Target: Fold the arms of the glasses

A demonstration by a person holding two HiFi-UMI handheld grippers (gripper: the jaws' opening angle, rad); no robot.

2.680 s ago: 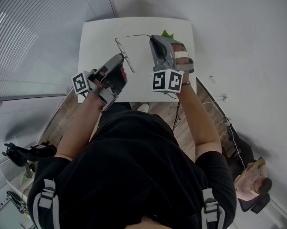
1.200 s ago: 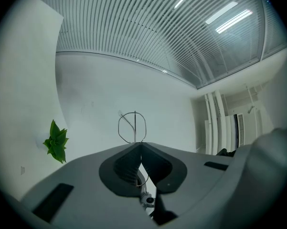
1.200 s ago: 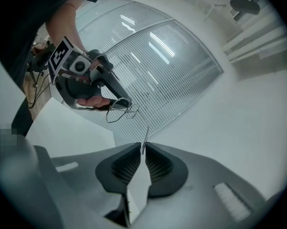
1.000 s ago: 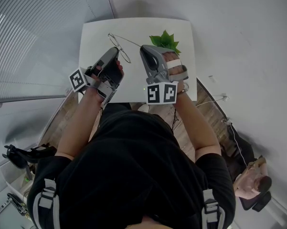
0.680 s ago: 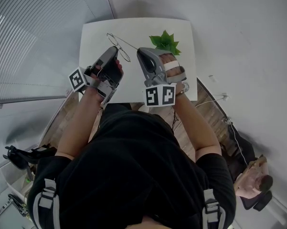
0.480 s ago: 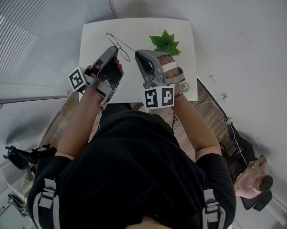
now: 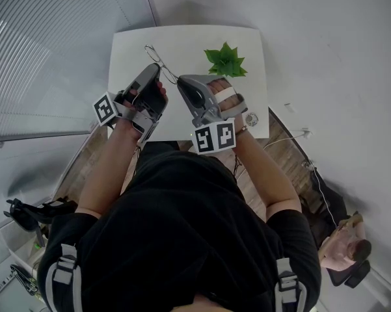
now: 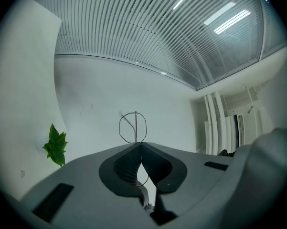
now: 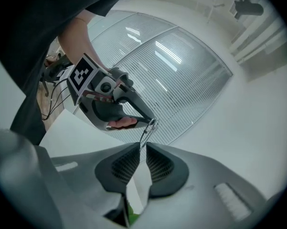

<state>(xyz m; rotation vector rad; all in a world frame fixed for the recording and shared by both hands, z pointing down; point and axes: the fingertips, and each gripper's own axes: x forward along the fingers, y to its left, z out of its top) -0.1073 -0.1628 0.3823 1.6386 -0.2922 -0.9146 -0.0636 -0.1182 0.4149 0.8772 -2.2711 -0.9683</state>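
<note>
Thin wire-rimmed glasses point(image 7: 156, 56) are held up over the white table point(image 7: 188, 36). My left gripper point(image 7: 157, 70) is shut on the frame, and one round lens point(image 8: 134, 128) stands up past its tips point(image 8: 140, 144). In the right gripper view the glasses point(image 9: 152, 124) hang from the left gripper point(image 9: 147, 120). One thin arm runs down from them into my right gripper point(image 9: 142, 148). Its jaws have just been opening: there is a narrow gap, and the arm lies in it near the left pad. In the head view the right gripper point(image 7: 180, 82) sits close beside the left one.
A small green plant point(image 7: 226, 60) stands on the table at the right, and also shows in the left gripper view point(image 8: 56, 145). A slatted blind wall point(image 7: 52, 51) runs along the left. Another person point(image 7: 341, 246) sits at the lower right.
The right gripper has moved left and nearer, towards the left gripper. The glasses' arm has swung in with it towards the lenses. The left gripper has stayed in place.
</note>
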